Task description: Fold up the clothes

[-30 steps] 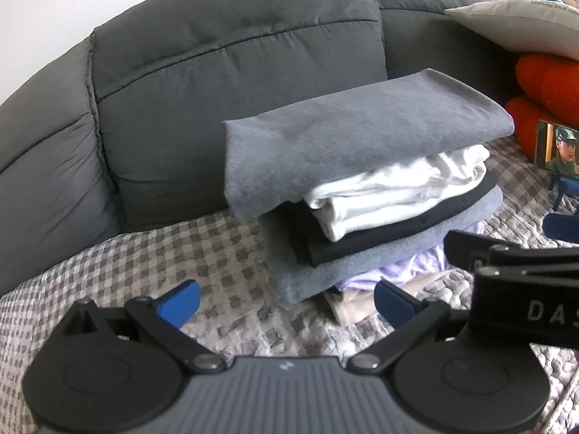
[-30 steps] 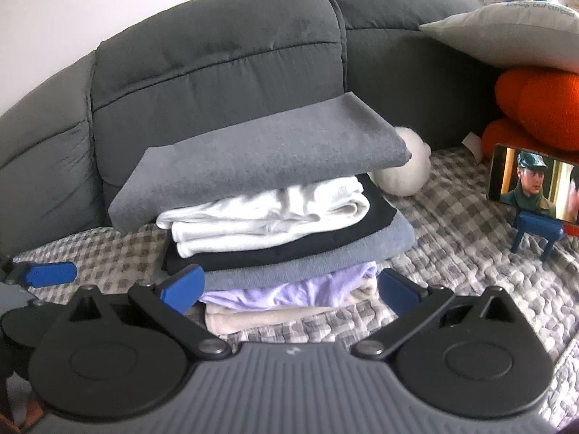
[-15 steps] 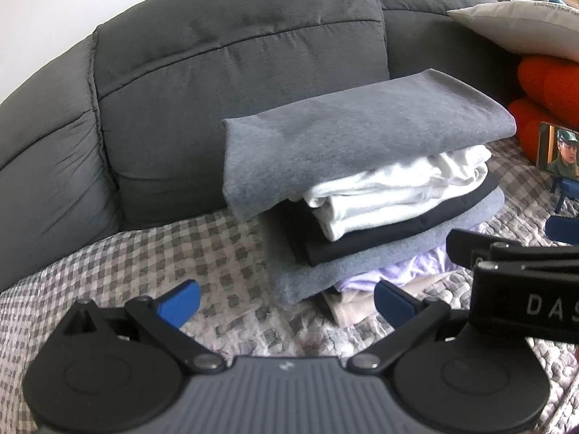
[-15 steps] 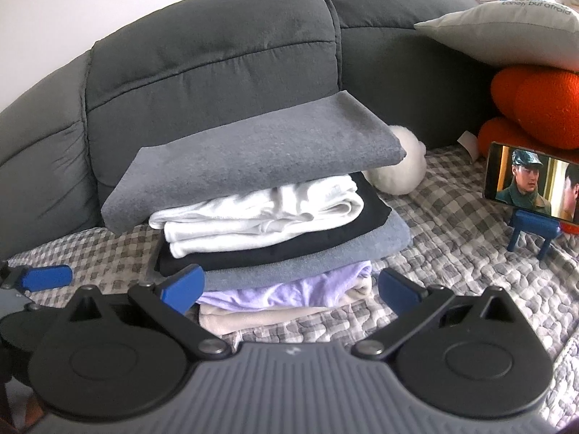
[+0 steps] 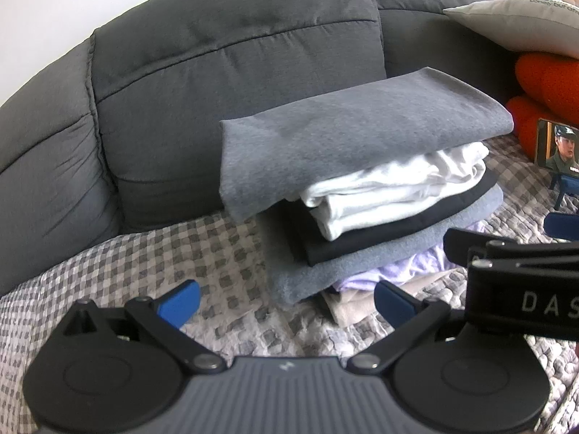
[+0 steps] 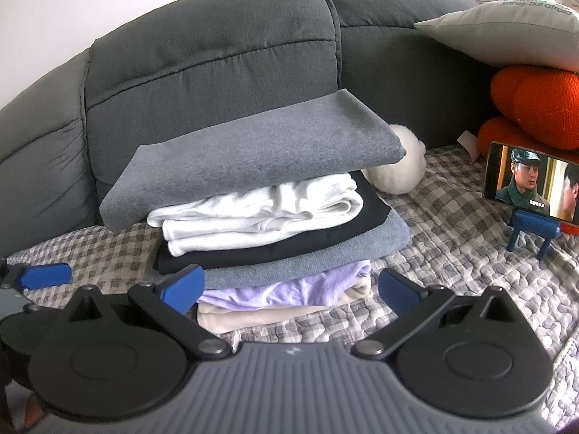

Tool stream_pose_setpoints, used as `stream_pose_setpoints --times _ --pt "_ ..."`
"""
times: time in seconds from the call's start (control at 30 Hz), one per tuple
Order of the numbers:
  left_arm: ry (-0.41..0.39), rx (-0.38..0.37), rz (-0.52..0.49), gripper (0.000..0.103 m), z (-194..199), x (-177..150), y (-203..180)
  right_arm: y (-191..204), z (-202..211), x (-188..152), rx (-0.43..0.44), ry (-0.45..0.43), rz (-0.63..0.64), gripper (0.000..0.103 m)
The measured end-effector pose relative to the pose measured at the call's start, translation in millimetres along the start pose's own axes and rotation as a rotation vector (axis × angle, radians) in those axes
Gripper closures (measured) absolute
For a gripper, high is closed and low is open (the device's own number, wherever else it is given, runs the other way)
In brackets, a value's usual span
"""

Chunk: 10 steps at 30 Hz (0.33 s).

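A stack of folded clothes (image 5: 380, 195) (image 6: 267, 217) rests on the checked sofa cover. From the top down it holds a grey piece (image 6: 260, 152), a white one (image 6: 260, 213), a black one, a grey-blue one, a lilac one (image 6: 289, 285) and a beige one. My left gripper (image 5: 286, 298) stands open just in front of the stack's left corner, holding nothing. My right gripper (image 6: 289, 287) is open too, low at the stack's front edge, with its blue pads either side of the lilac layer and no cloth held. The right gripper's body (image 5: 521, 275) shows in the left wrist view.
A dark grey sofa back (image 6: 217, 54) rises behind the stack. To the right, a phone (image 6: 532, 188) plays a video on a blue stand. Orange cushions (image 6: 535, 101), a grey pillow (image 6: 506, 32) and a white plush ball (image 6: 401, 170) lie at the right. Checked cover (image 5: 144, 264) spreads left.
Both grippers have eased slightly back and to the left of the stack. The stack has not moved and both stay open.
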<state>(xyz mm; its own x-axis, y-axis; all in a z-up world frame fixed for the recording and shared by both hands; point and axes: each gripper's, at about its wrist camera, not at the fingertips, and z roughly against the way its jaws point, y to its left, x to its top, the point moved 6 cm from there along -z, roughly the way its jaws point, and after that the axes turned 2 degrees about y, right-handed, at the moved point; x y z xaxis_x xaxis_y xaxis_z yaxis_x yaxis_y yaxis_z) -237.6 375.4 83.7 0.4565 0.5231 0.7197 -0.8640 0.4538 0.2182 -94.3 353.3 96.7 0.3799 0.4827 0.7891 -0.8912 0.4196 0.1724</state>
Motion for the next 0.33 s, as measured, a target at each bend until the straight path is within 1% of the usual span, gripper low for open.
stream_pose_setpoints --times 0.33 --pt "0.009 0.001 0.002 0.001 -1.0 -1.0 -0.5 -0.2 -0.1 0.1 0.001 -0.001 0.0 0.0"
